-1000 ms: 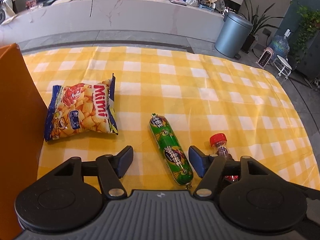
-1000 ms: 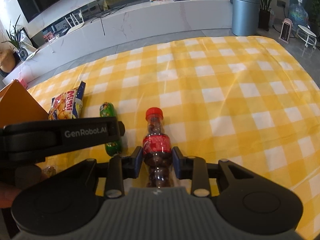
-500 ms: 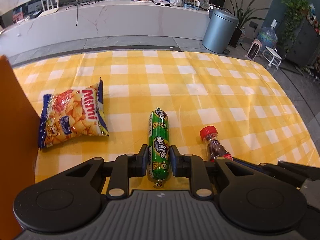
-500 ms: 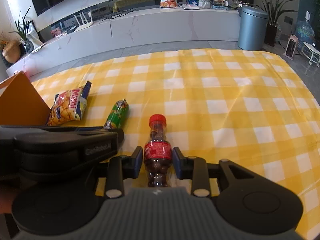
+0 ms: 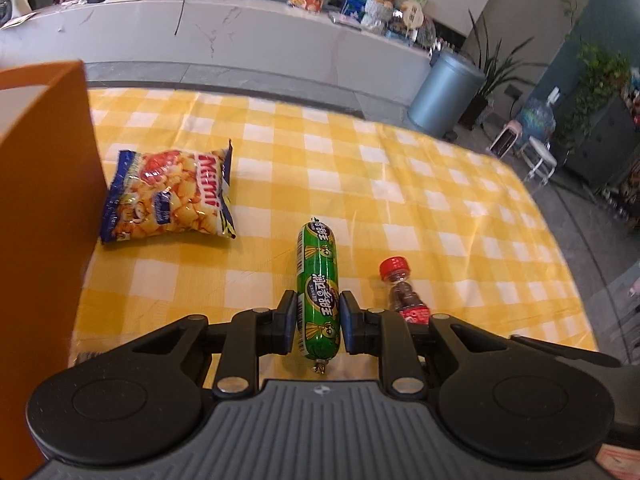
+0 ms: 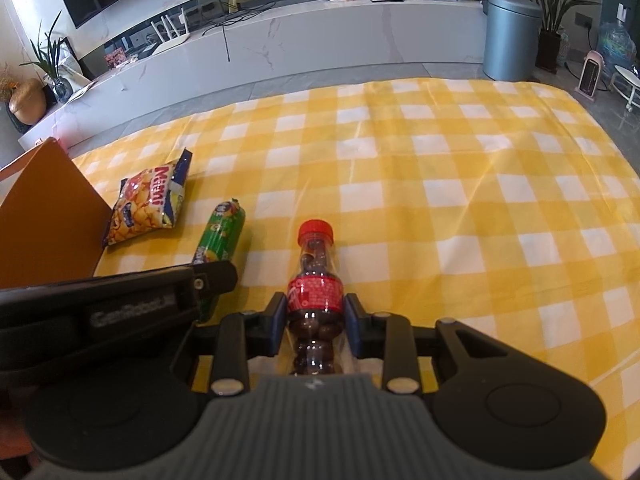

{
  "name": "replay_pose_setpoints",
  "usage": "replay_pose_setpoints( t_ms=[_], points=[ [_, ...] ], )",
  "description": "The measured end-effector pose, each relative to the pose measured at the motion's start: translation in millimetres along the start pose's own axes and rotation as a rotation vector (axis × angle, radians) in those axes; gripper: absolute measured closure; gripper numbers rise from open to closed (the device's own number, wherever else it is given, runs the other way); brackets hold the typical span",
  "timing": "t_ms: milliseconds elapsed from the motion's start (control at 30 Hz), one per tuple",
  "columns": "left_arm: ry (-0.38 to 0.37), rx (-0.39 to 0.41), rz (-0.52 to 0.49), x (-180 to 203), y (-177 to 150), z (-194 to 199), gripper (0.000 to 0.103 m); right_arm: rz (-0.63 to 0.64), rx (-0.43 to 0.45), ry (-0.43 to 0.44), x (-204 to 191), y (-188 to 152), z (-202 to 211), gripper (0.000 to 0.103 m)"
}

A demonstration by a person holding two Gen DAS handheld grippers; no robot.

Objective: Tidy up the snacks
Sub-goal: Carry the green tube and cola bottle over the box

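— Where are the snacks sitting?

— The green sausage (image 5: 318,292) is lying at lower centre of the left view, and we are pinching it with the left gripper (image 5: 318,322), fingers closed against its sides. The small bottle (image 6: 316,292) is sitting at lower centre of the right view, and we are clamping its label with the right gripper (image 6: 316,322).

— And the rest?

— The chip bag (image 5: 170,196) is lying untouched at centre left, beside the orange box (image 5: 44,200). We are judging nothing is stowed yet; all three are still on the checked cloth (image 5: 400,184).
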State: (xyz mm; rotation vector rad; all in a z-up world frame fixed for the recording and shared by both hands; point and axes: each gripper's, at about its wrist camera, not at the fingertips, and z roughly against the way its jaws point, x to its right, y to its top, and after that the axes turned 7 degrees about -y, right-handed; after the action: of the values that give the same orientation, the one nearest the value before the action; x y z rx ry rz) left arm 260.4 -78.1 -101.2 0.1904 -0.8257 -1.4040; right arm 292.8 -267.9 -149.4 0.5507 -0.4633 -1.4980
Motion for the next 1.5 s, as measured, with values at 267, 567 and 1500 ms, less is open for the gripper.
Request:
replay_pose_setpoints(
  t_ms=[267,567,1500],
  points=[
    [-0.048,0.093,0.007,8.0,3.9,61.6,0.078,0.018,0.063,0.063,-6.3,1.6,29.8,0.074],
    [-0.002,0.142,0.001,-13.6,2.7,124.1,0.078,0.068,0.181,0.18,-34.0,-7.2,86.6,0.074],
    [0.205,0.104,0.094,-157.6,19.3,157.3,0.078,0.35,0.195,0.317,-220.1,9.6,134.3,0.074]
  ],
)
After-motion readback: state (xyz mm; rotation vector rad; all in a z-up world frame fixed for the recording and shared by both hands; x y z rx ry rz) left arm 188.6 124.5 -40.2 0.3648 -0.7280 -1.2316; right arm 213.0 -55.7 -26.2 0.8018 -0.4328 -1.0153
